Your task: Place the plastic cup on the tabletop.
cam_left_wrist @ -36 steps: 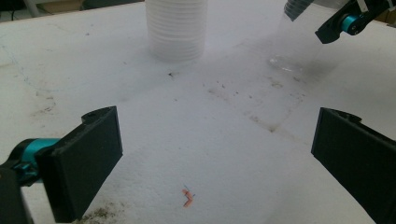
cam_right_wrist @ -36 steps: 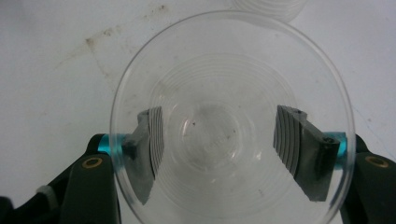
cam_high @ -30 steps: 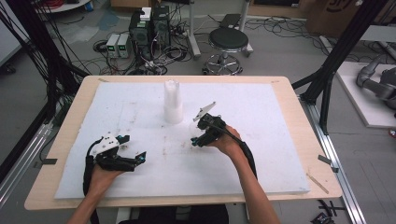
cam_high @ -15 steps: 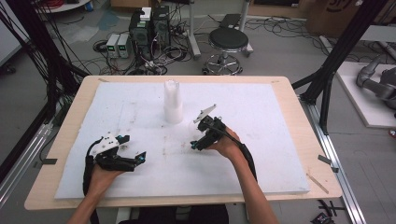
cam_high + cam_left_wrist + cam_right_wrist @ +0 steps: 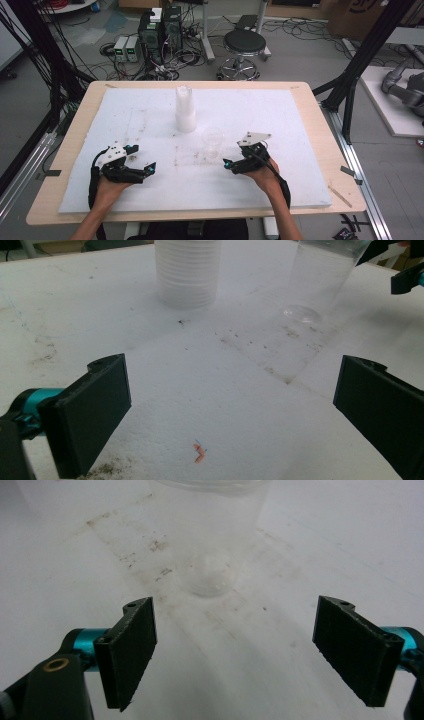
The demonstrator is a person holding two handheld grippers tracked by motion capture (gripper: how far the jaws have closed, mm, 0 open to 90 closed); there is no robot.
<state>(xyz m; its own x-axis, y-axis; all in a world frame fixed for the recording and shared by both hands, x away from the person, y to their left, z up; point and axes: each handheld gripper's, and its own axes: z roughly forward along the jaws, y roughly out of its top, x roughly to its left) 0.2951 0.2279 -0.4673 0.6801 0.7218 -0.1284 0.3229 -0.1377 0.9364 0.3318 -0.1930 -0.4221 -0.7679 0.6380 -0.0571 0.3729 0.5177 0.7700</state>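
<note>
Cup (image 5: 212, 141) now standing alone on the counter (image 5: 300, 120), at five o'clock from the stack (image 5: 185, 109). Right hand-held gripper (image 5: 231, 165) drawn back to the cup's five o'clock, jaws just opened wide, nothing between them. Left hand-held gripper (image 5: 145, 167) unmoved, jaws apart, empty. One cup separated and released; likely ready for another.

You have a white foam board (image 5: 280, 115), smudged with dark specks, lying on a pale wooden table (image 5: 327, 150). A small orange mark (image 5: 200, 454) sits on the board's near part. Beyond the table, a black round stool (image 5: 244, 42) stands on the grey floor, with computer towers (image 5: 161, 27) and tangled cables to its left.
</note>
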